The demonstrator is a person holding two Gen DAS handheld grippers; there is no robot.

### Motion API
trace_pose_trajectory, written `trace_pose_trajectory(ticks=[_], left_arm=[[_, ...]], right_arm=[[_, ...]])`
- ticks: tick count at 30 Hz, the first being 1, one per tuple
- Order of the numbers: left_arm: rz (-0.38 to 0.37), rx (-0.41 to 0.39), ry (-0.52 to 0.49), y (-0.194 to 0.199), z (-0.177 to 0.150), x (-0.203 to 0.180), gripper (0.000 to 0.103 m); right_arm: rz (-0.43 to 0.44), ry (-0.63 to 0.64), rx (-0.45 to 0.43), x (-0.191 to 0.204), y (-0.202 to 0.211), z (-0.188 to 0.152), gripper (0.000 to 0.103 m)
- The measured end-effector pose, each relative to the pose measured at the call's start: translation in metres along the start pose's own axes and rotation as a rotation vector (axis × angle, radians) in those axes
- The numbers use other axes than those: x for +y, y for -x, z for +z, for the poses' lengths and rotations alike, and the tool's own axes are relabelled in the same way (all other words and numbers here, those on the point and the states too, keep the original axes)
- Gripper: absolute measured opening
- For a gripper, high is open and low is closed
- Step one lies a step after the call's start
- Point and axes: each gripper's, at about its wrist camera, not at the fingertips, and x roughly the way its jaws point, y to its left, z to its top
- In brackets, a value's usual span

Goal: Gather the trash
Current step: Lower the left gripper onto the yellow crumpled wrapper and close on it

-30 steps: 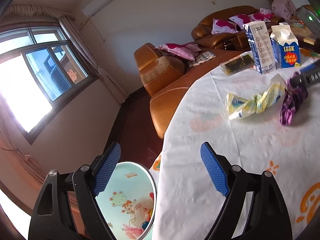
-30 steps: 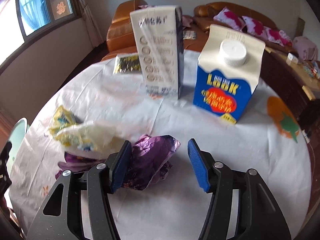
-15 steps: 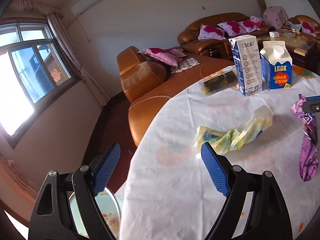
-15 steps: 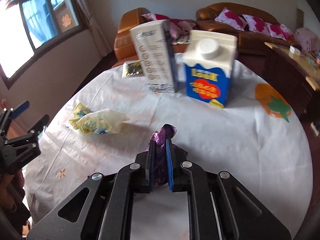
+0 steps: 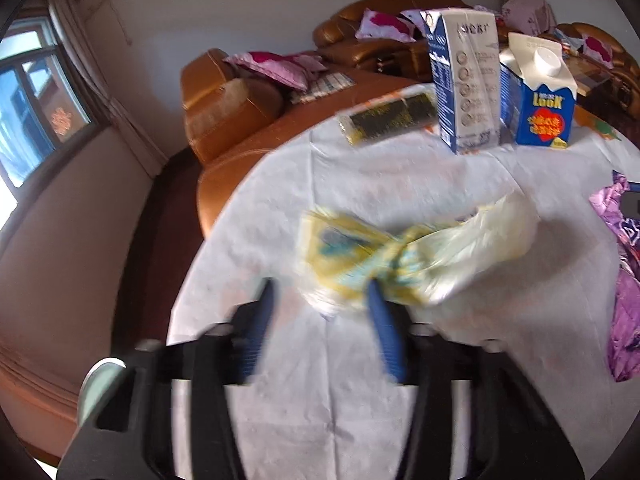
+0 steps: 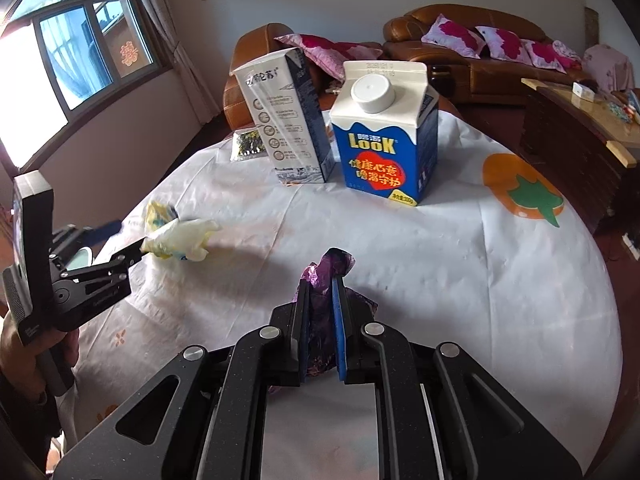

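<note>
From my remote seat: crinkled purple foil wrapper [image 6: 320, 316] glints, centre frame; pale yellow plastic bag [image 6: 182, 236], left, looks thin and filmy; the desk [image 6: 460, 264] wears creased white cloth; glossy leather sofa [image 6: 472, 40] behind.

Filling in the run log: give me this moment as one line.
task: collect trash | right tongs: shut on purple wrapper | left tongs: just been closing around yellow wrapper | cartons: two upright on table

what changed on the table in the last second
The left gripper moved in over the yellow wrapper, its jaws just closing around one end. The right gripper shut on the purple wrapper and lifted it. Both cartons and the dark packet stayed put.
</note>
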Motion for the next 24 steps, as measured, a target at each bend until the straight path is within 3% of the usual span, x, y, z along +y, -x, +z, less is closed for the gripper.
trace_pose_trajectory(ticks=[1, 4, 11, 13, 14, 16, 22, 24], left_arm=[[-0.006, 0.009, -0.004, -0.001, -0.002, 0.0, 0.014], [-0.025, 0.017, -0.003, 0.0, -0.006, 0.002, 0.0], [-0.024, -0.015, 0.047, 0.024, -0.016, 0.018, 0.0], [-0.019, -0.028, 0.066, 0.032, -0.018, 0.021, 0.005], [-0.015, -0.034, 0.071, 0.035, -0.018, 0.02, 0.009], [-0.013, -0.06, 0.08, 0.043, -0.017, 0.016, 0.043], [-0.007, -0.116, 0.106, 0.059, -0.002, -0.002, 0.078], [-0.011, -0.131, 0.108, 0.062, 0.005, -0.01, 0.084]], right_arm=[[0.003, 0.0, -0.001, 0.002, 0.0, 0.0, 0.011], [0.007, 0.001, -0.007, 0.006, 0.0, -0.002, 0.011], [0.003, -0.005, -0.013, 0.011, 0.006, -0.01, 0.011], [-0.006, -0.01, -0.024, 0.01, 0.011, -0.012, 0.011], [-0.01, -0.012, -0.027, 0.01, 0.012, -0.014, 0.011], [-0.025, -0.02, -0.036, 0.007, 0.018, -0.017, 0.011], [-0.033, -0.04, -0.039, -0.002, 0.023, -0.02, 0.011], [-0.033, -0.044, -0.044, -0.003, 0.024, -0.021, 0.012]])
